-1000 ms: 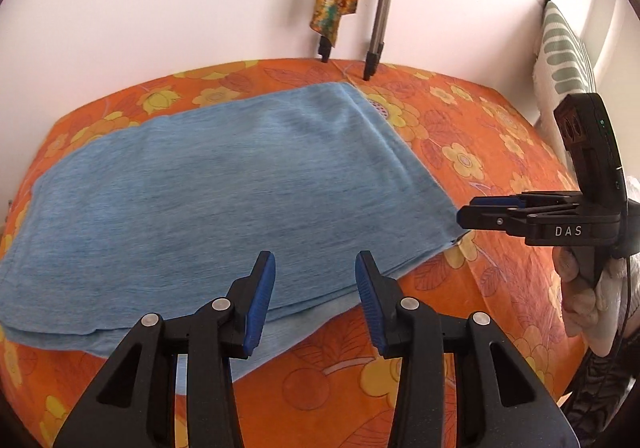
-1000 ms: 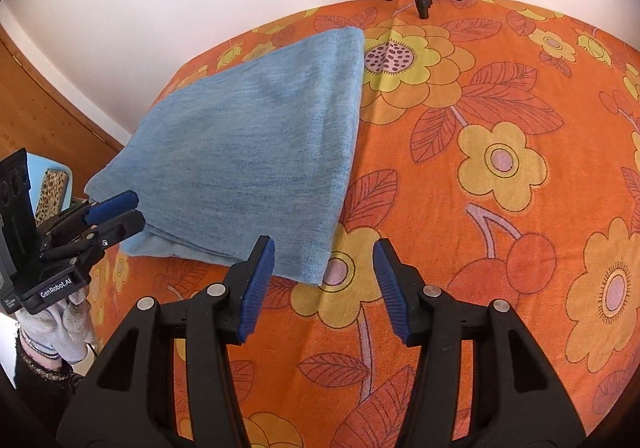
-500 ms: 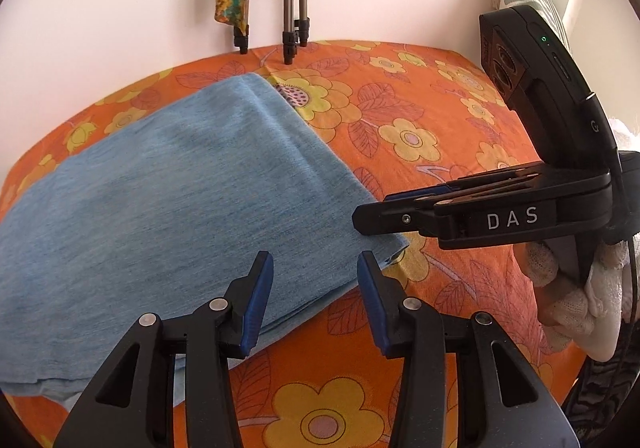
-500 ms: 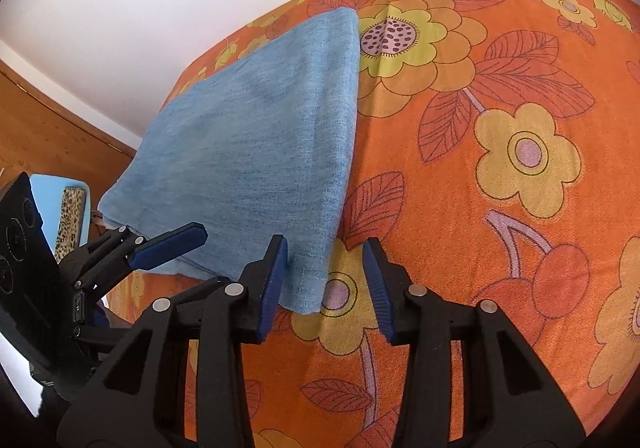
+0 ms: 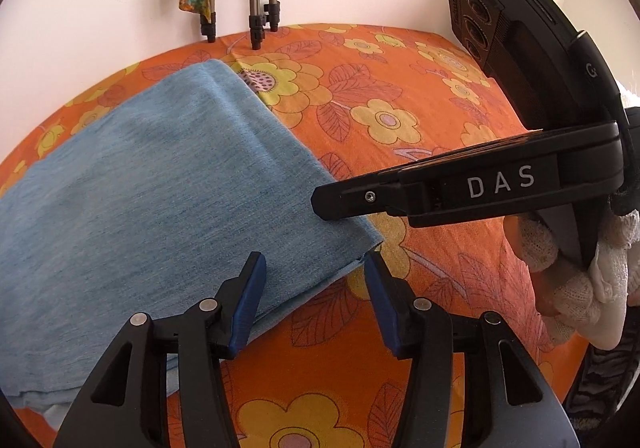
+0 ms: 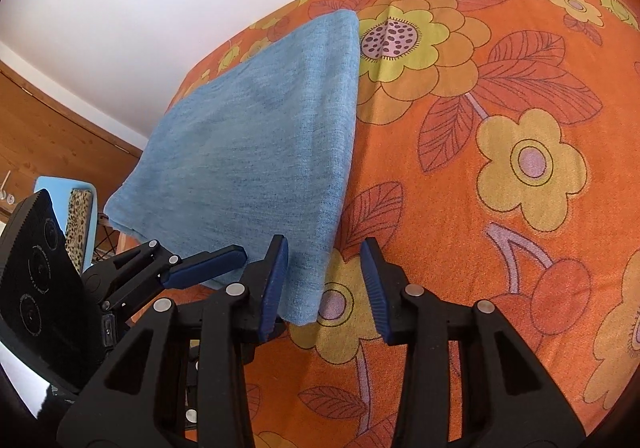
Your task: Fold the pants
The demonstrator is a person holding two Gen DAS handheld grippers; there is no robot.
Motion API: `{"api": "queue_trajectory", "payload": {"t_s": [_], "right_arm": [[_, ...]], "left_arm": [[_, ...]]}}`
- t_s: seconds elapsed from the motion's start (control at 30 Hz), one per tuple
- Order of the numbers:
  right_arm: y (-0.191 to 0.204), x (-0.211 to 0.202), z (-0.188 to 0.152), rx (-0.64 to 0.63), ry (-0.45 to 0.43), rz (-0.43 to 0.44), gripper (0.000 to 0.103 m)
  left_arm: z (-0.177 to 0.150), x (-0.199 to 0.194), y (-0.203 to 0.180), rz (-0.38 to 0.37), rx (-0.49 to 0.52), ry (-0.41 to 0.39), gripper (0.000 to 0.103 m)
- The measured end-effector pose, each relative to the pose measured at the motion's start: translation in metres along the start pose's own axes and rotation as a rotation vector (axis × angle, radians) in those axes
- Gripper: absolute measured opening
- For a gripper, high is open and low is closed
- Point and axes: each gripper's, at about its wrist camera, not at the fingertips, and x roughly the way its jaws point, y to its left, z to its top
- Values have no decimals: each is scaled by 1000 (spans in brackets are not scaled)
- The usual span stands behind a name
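Two layers at least: pants (image 5: 152, 200) already doubled into a flat blue slab.
Place: toward the bed's (image 5: 420, 120) left edge, fold corner near its front edge.
Left gripper (image 5: 314, 302): mine, jaws have just been opening, spread astride the near corner, pads not pressing.
Right gripper (image 6: 324, 286): jaws have just been closing, gap remains, corner between them, left pad just beside cloth.
Left to do: I judge one more fold.

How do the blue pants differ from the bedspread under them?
The pants are plain blue; the bedspread is orange with a flower print. The pants are folded in layers that show at the near edge; the bedspread lies as one sheet. The pants cover one patch; the bedspread extends well beyond them. Both are cloth, lying flat.
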Motion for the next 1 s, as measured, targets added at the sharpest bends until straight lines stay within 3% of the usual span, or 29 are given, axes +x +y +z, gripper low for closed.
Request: {"api": "queue_trajectory", "payload": {"t_s": [0.07,0.17,0.47,0.67,0.73,0.8,1.0], "right_arm": [[-3,4,0,27,25,40,14],[-4,3,0,43,25,53,11],[-17,-13,7,160,7,203,8],[-16,-20,8,176,-5,228,7],[-15,-20,9,175,-4,229,7],[-17,-21,9,177,-6,232,7],[-21,-38,20,170,-58,213,7]], "left_arm": [[-1,0,-3,5,12,-2,53],[-1,0,-9,25,32,-5,53],[-2,1,-29,100,111,-57,54],[0,10,-22,159,67,-78,54],[2,13,-21,165,62,-87,44],[6,17,-19,156,57,-82,22],[10,10,-12,126,37,-108,13]]}}
